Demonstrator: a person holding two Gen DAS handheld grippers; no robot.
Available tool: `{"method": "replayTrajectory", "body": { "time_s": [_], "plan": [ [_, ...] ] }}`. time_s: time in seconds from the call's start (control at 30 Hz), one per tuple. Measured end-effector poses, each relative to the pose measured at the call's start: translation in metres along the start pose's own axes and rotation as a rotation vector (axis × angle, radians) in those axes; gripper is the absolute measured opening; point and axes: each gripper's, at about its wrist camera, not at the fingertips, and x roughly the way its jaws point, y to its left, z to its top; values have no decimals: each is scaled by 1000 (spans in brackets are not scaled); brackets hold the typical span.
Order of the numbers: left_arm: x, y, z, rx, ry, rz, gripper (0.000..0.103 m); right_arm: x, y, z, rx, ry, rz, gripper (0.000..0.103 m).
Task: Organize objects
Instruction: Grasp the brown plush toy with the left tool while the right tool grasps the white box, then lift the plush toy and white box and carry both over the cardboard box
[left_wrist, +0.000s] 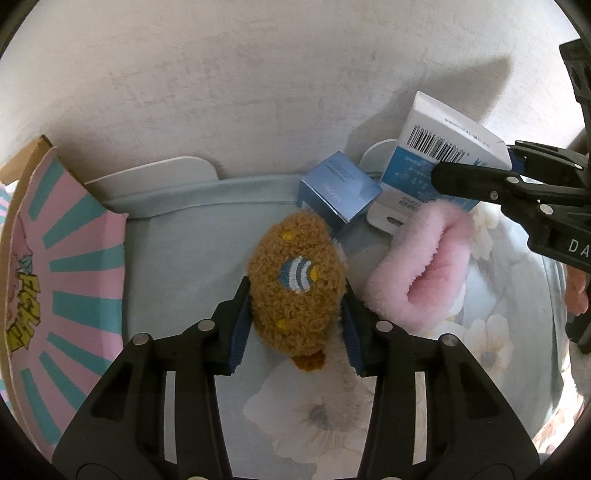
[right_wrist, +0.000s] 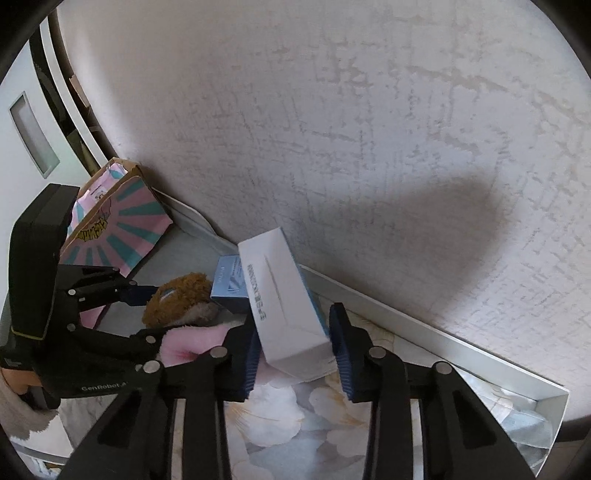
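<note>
Two handheld grippers, matte black plastic throughout. Left gripper (left_wrist: 297, 314) at bottom centre of its own view: angular linkage arms with cut-out slots, round silver pivot pins, ribbed blue pads (left_wrist: 240, 334) lining the fingers. Right gripper (right_wrist: 295, 350) of identical build at the bottom of its view, also seen at the right edge of the left view with white letters "DA". White "GenRobot" lettering on the left gripper's body at lower left.

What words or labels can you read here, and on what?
"GenRobot.A", cut off: black left gripper body.
"DA", cut off: black right gripper body.
Tall white-and-blue cardboard box: barcode and print too small.
Small blue cardboard box: unreadable.
Pink-and-teal striped paper bag: yellow lettering illegible.
</note>
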Motion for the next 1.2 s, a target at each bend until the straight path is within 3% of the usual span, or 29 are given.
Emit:
{"method": "replayTrajectory", "body": {
  "time_s": [0.43, 0.83, 1.2],
  "plan": [
    [-56, 16, -4, -41, -66, 1, 39, -41, 2, 3, -2, -59, -48, 27],
    [-158, 16, -9, -116, -208, -49, 39, -111, 38, 22, -41, -123, -86, 27],
    [-260, 57, -33, -142, -327, 45, 39, -154, 104, 74, -82, -180, -25, 27]
  ]
}}
